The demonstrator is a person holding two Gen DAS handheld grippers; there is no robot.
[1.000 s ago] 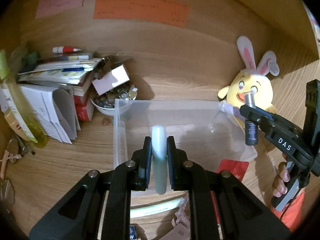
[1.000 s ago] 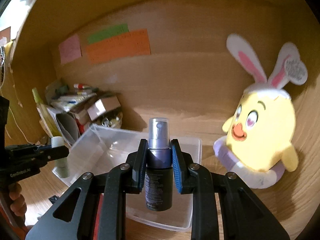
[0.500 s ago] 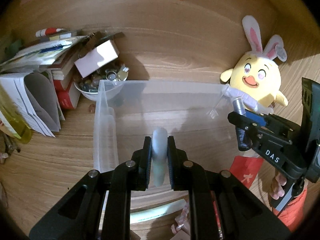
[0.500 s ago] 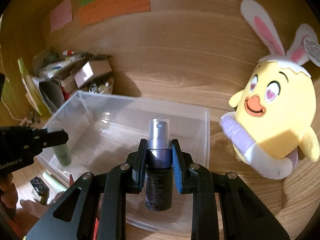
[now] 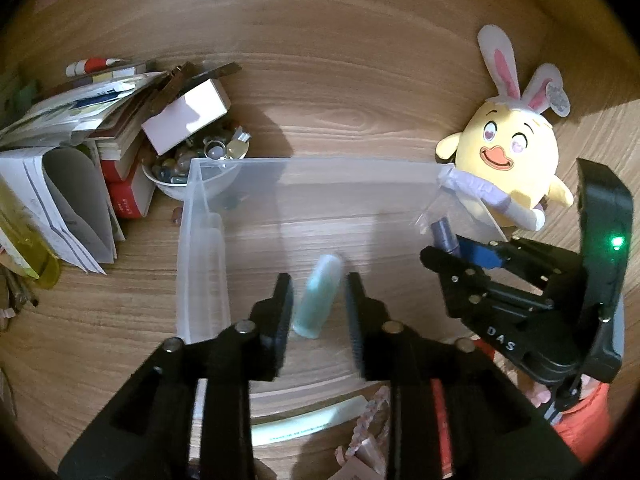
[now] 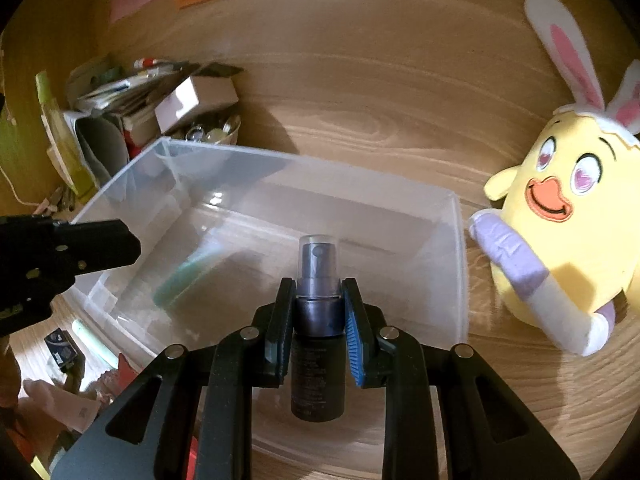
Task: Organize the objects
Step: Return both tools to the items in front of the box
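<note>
1. Pale green tube point(image 5: 318, 296): short and rounded at the far end, frosted look. It is lying inside the clear bin point(image 5: 200, 240), between the left tool's point(image 5: 319, 304) fingers, and neither pad is touching it.
2. Left tool: jaws have just been opening and are standing apart, with gaps on both sides of the tube.
3. Spray bottle point(image 6: 318, 320): dark body, purple-grey collar, clear cap over the nozzle. The right tool point(image 6: 318, 322) is clamping it at the collar and holding it upright over the near part of the bin.
4. The bin is sitting on the wooden desk point(image 5: 340, 92), translucent, with nothing in it but the tube.
5. Only the left view is showing the tube's gap to the pads. It is also catching the right tool from the side at the bin's right edge, with a green light on its body.
6. Only the right view is showing the bottle's label side and the tube lying slanted on the bin floor, with the left tool's tip above the left rim.
7. Both views are showing the yellow plush chick point(image 6: 560, 232) just right of the bin and a paper stack point(image 5: 68, 160) with a bowl point(image 5: 180, 176) of small bits at the far left corner.
</note>
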